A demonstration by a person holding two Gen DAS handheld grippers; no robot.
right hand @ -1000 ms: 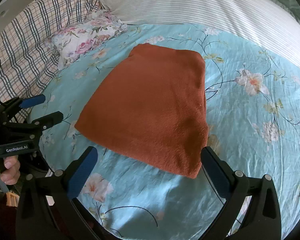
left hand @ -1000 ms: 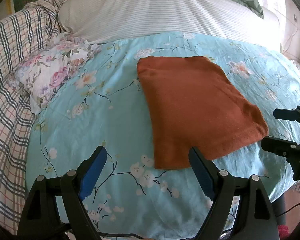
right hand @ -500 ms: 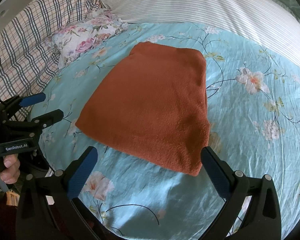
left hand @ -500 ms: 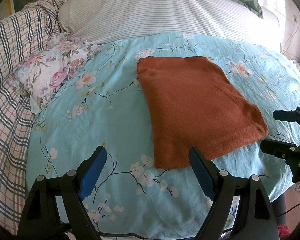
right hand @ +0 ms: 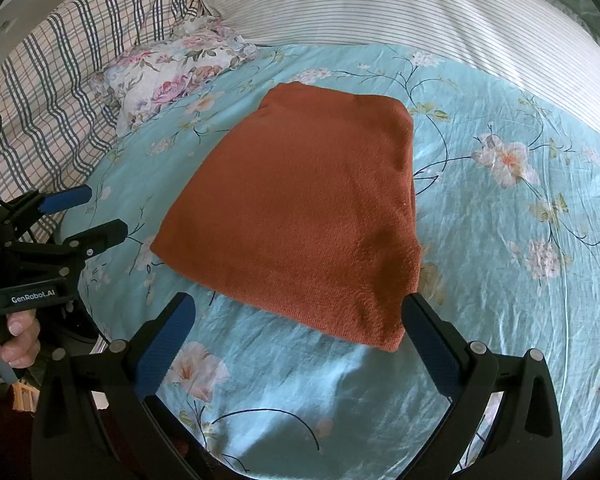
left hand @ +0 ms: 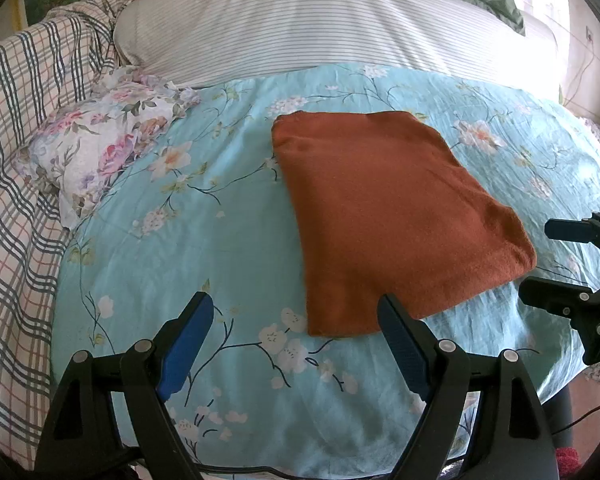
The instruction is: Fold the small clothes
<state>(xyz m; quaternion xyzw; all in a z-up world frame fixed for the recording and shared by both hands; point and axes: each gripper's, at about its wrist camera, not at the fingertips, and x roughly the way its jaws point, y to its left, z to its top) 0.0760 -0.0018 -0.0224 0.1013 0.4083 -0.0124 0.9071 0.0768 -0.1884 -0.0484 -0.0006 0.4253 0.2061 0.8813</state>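
I see the rust-orange garment (left hand: 396, 216) lying folded into a flat rectangle on the turquoise floral sheet (left hand: 180, 248). My left gripper (left hand: 296, 314) hangs with its jaws spread wide and nothing between them; the garment's near corner lies just ahead of its right finger, close to the blue pad but not pinched. My right gripper (right hand: 300, 312) is likewise released, jaws wide apart, and the garment's near edge sits just beyond its fingertips, the right-hand corner of that edge almost at the tip of the right finger; I cannot tell whether they touch. From the right wrist view the left gripper (right hand: 84, 216) shows off to the left of the garment, clear of it. Farther beyond the garment, up and to the left of both grippers, a floral pillow (left hand: 96, 148) rests against a plaid blanket (left hand: 16, 128).
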